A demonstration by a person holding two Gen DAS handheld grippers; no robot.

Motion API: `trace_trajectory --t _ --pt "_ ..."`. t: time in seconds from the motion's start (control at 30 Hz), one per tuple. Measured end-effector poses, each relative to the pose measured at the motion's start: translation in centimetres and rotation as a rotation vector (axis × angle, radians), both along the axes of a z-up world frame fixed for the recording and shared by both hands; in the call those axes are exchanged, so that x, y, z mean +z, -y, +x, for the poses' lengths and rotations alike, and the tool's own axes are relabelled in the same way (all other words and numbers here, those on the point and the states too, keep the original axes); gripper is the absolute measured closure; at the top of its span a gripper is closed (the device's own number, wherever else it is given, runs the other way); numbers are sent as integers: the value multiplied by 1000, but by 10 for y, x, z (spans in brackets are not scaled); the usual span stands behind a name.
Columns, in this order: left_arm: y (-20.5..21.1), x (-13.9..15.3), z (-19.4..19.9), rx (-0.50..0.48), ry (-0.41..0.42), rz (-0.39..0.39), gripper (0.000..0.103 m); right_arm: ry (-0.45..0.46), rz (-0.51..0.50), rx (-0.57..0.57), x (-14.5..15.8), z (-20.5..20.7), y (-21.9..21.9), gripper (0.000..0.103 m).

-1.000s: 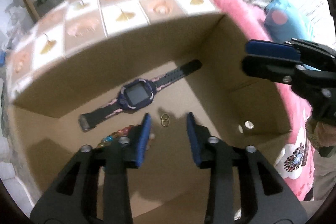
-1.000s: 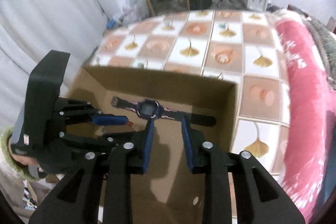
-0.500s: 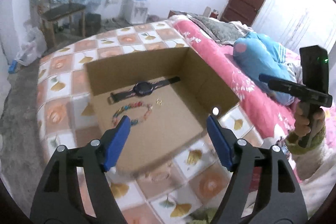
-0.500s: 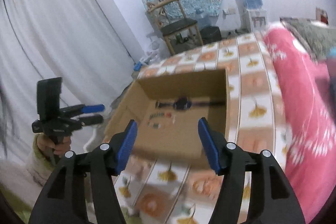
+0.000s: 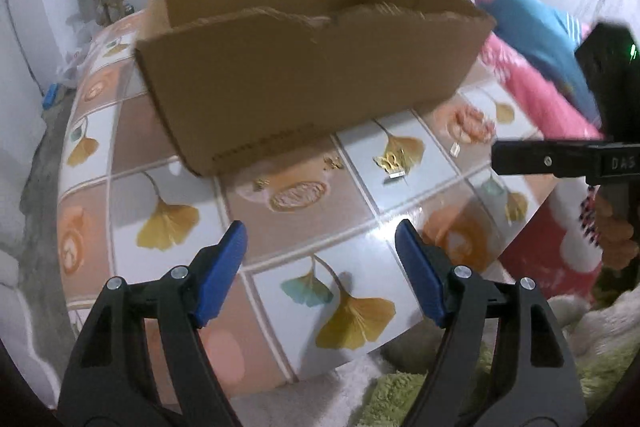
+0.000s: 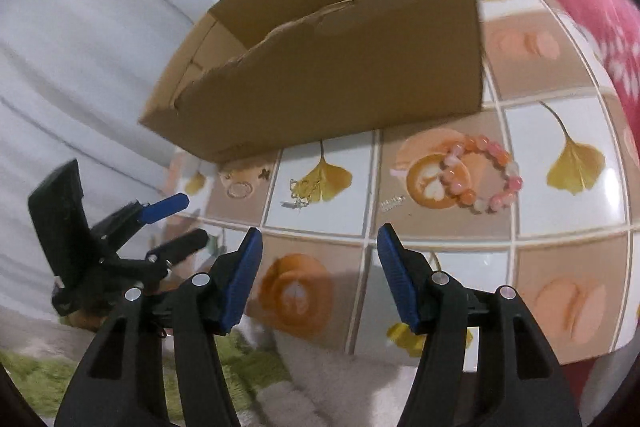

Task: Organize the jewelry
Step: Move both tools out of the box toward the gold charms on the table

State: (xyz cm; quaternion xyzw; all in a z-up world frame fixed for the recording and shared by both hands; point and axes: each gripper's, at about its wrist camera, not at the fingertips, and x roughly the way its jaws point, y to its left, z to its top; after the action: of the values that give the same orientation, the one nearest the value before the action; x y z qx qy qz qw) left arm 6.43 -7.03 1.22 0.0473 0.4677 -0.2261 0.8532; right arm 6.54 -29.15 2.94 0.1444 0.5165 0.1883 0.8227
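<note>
Bracelet (image 6: 478, 174) on table (image 6: 560, 219) before box (image 6: 340, 67)

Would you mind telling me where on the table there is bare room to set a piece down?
The near edge of the table, between the grippers and the bead bracelet, is bare tile. The strip along the cardboard box is crowded: gold earrings, a thin ring and small charms lie there.

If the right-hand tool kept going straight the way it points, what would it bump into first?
Probably the bare tiled tabletop, between the gold chain and the pink bead bracelet; depth is uncertain.
</note>
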Motion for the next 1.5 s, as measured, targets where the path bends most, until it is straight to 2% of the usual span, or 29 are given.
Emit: trace_trajectory --t 0.17,0.43,0.77,0.97,1.13,1.37,1.5 --pt "11 -3 -5 -38 52 48 30 32 -61 38 3 2 -22 44" --pt "3 -14 6 13 55 73 30 13 -61 27 -12 2 -31 44" --pt "4 -10 12 3 85 69 43 9 -49 -11 -15 6 -15 44" --pt "16 -5 11 -64 92 25 43 15 -60 -14 -15 7 -11 44" --pt "36 -6 9 -141 90 17 49 33 -83 -15 -15 7 -12 44" --pt "65 -13 9 -263 93 54 68 34 -103 -20 -20 9 -3 52" --pt "71 -17 13 -298 102 87 72 27 -97 -23 -22 12 7 53"
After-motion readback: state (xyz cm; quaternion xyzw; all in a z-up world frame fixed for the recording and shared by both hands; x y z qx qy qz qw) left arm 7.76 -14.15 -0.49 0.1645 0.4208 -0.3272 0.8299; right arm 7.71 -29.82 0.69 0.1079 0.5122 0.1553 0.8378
